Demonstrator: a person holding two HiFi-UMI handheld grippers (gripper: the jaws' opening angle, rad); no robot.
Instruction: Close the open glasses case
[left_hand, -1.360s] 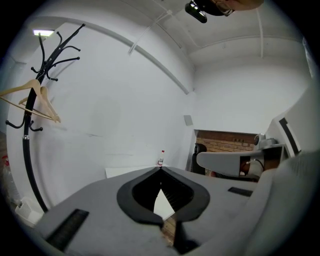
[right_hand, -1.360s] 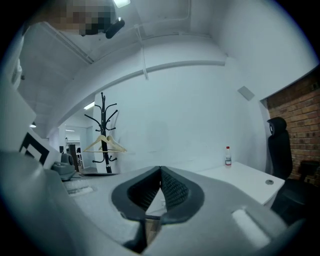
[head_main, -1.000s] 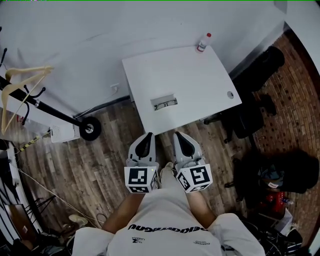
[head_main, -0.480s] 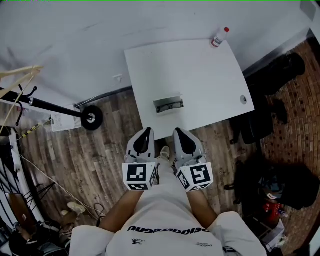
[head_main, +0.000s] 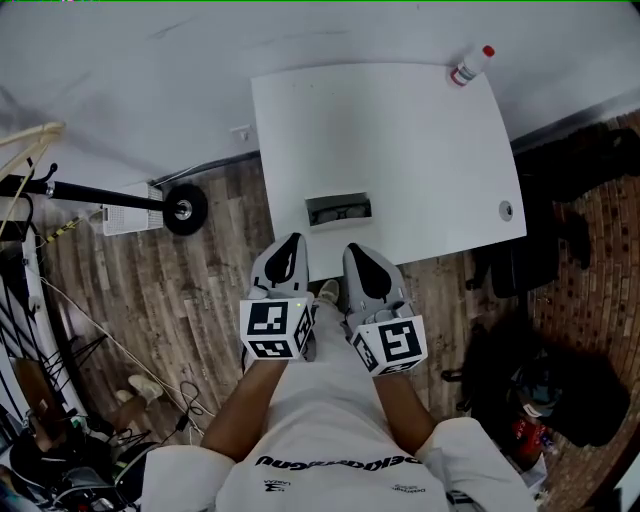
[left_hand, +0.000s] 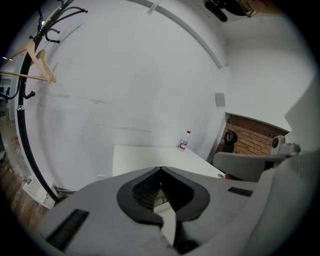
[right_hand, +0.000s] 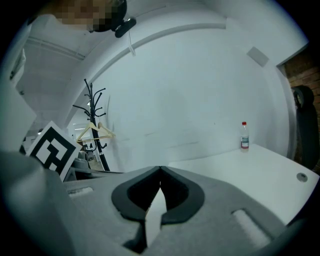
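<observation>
The left hand-held gripper (head_main: 290, 246) and the right hand-held gripper (head_main: 357, 252) hang side by side just off the table's near edge. Each has its jaws pressed together at the tips, with nothing between them. Just beyond them the open glasses case (head_main: 338, 210) lies on the white table (head_main: 400, 130), close to the near edge and toward the near left corner, with what may be glasses inside. A small red-capped bottle (head_main: 470, 66) stands upright at the far right corner.

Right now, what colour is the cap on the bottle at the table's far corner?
Red cap on the bottle, clearest in the head view.
</observation>
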